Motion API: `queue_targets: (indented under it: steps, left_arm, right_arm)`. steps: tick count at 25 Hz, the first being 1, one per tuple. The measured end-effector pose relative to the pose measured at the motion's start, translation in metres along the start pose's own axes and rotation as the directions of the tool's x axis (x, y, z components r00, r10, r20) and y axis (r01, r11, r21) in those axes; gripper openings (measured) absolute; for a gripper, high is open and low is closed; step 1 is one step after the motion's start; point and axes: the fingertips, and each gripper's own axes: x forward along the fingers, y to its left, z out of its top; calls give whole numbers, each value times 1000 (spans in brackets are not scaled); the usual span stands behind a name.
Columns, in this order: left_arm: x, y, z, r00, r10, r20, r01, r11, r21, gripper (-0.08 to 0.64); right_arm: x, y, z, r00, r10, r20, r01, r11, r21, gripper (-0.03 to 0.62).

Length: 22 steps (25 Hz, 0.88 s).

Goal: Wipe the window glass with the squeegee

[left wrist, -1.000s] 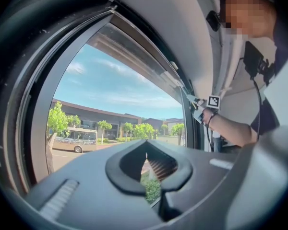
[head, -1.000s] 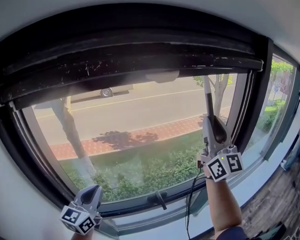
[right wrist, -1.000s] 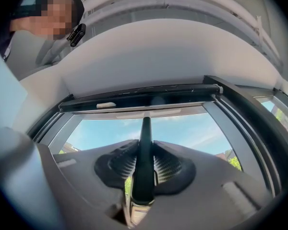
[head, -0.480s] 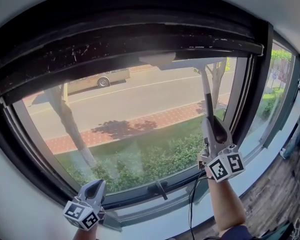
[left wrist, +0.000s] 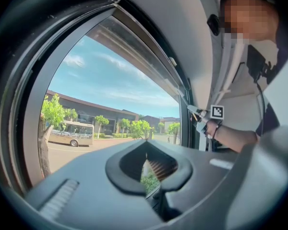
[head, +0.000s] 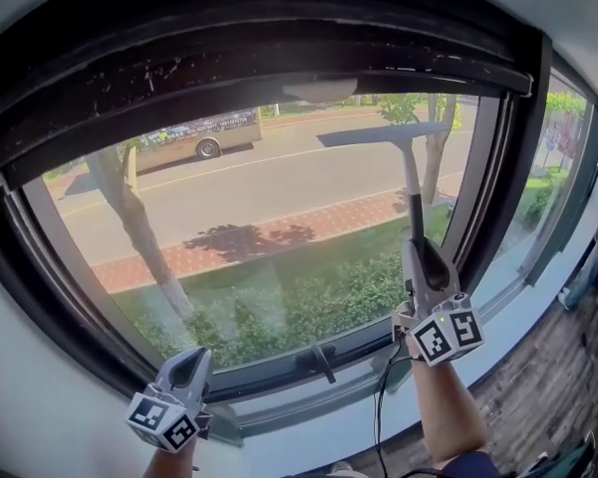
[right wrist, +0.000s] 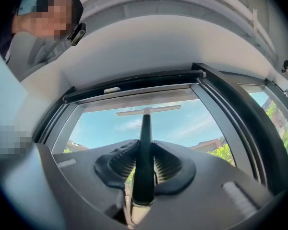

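A squeegee (head: 412, 192) stands upright against the window glass (head: 259, 237); its blade (head: 379, 134) lies level just below the top frame. My right gripper (head: 426, 257) is shut on the lower end of its dark handle. In the right gripper view the handle (right wrist: 144, 128) runs up between the ribbed pads to the blade (right wrist: 149, 110). My left gripper (head: 184, 371) hangs low at the left by the bottom frame, shut and empty. In the left gripper view its jaws (left wrist: 146, 163) point along the glass, and the right gripper (left wrist: 201, 119) shows far off.
A black frame (head: 279, 58) borders the pane, with a dark upright post (head: 498, 177) at the right. A window latch handle (head: 322, 361) sits on the bottom rail above the white sill (head: 359, 416). A cable (head: 384, 406) hangs from the right gripper. Wooden floor (head: 548, 386) lies at the right.
The squeegee blade has come down from the top frame and now shows clearly against the glass. The view has tilted up a little. The left gripper has stayed low.
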Motion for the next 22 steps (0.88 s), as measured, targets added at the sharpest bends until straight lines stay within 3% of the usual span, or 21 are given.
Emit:
queue_targets:
  steps: [22]
  left_arm:
    - [-4,-26,-11,999,-44,-27,44,999,-26,5]
  right_arm:
    - [-68,-1,-69,988,-37,-153,45,998,49,100]
